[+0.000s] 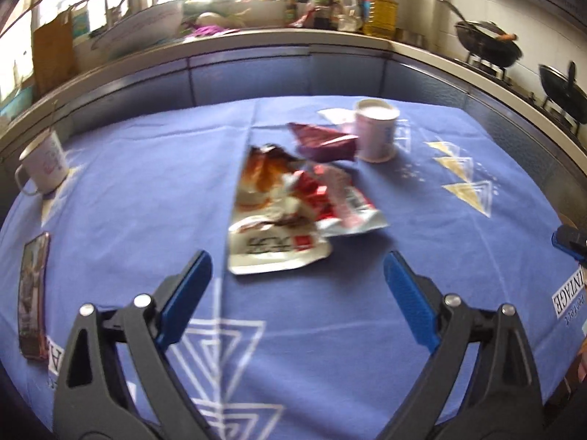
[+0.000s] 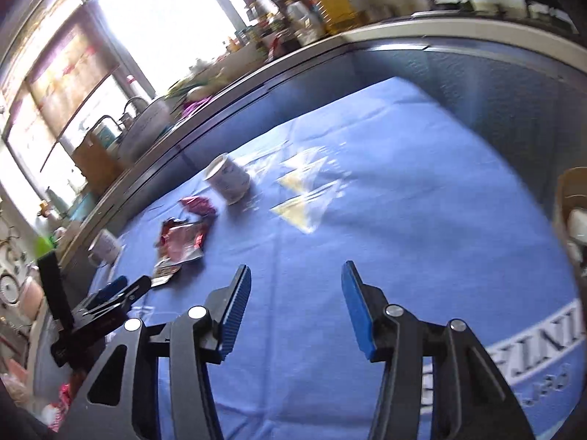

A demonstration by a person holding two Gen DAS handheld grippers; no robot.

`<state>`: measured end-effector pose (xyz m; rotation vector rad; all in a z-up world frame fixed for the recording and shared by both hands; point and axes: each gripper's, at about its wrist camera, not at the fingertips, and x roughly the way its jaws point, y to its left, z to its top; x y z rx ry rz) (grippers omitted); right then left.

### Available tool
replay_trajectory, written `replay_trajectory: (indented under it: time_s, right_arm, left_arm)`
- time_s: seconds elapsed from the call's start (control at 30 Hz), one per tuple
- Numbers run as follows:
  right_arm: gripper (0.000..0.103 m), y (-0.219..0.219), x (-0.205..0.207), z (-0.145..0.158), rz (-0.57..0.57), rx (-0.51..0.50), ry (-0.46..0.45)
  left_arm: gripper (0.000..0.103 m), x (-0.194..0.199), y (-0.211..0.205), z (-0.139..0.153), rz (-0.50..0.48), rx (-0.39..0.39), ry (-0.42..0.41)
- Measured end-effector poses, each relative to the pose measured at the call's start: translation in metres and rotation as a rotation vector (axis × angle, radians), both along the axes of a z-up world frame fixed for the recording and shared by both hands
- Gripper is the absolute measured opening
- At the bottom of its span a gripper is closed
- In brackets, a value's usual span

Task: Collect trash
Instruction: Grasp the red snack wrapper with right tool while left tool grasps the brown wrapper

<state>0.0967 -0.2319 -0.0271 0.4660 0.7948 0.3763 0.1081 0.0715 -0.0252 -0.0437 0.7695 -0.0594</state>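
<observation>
Both the left gripper [image 1: 297,275] and the right gripper [image 2: 296,286] hover with fingers spread wide, holding nothing, over the blue tablecloth [image 1: 128,201]. Just ahead of the left one lie crumpled wrappers [image 1: 290,205]; behind them stands a white cup [image 1: 376,130], contents unclear.

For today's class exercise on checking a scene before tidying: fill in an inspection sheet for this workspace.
Surface: blue cloth with white triangle prints covers the table.
Job's things: white-red wrapper and purple wrapper lie mid-table, overlapping.
Clutter: cup beside the purple wrapper; mug at the far left; card near the left edge.
Grippers: left gripper open, empty, facing the wrappers; right gripper open, empty, over bare cloth.
Cables: nothing seen.
Surroundings: crowded counter, woks, bright window.
</observation>
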Motion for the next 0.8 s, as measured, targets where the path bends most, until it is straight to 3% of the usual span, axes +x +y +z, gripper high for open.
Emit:
replay_trajectory:
  time_s: [0.1, 0.23, 0.37, 0.43, 0.47, 0.5, 0.57, 0.73, 0.8]
  right_arm:
    - [0.051, 0.049, 0.04, -0.009, 0.124, 0.024, 0.062]
    - [0.051, 0.099, 0.078, -0.021, 0.196, 0.088, 0.15]
    - [0.049, 0.128, 0.102, -0.032, 0.225, 0.133, 0.204]
    - [0.036, 0.14, 0.11, -0.033, 0.247, 0.125, 0.221]
    - [0.02, 0.144, 0.112, -0.034, 0.264, 0.139, 0.237]
    - [0.012, 0.145, 0.111, -0.034, 0.269, 0.149, 0.24]
    - [0.009, 0.14, 0.105, -0.028, 0.261, 0.139, 0.207]
    - [0.008, 0.103, 0.076, -0.015, 0.222, 0.148, 0.141]
    - [0.008, 0.086, 0.061, -0.014, 0.202, 0.139, 0.126]
  left_arm:
    - [0.091, 0.018, 0.04, -0.001, 0.06, -0.104, 0.032]
    - [0.085, 0.047, 0.052, -0.008, 0.024, -0.152, 0.086]
    - [0.061, 0.068, 0.05, -0.025, -0.008, -0.161, 0.159]
    - [0.047, 0.069, 0.046, -0.025, -0.017, -0.151, 0.146]
    - [0.029, 0.067, 0.044, -0.024, -0.042, -0.177, 0.145]
    - [0.018, 0.066, 0.042, -0.023, -0.051, -0.19, 0.144]
    - [0.0, 0.06, 0.038, -0.019, -0.066, -0.201, 0.131]
    - [0.0, 0.031, 0.039, -0.013, -0.091, -0.297, 0.123]
    - [0.0, 0.018, 0.036, -0.01, -0.109, -0.296, 0.108]
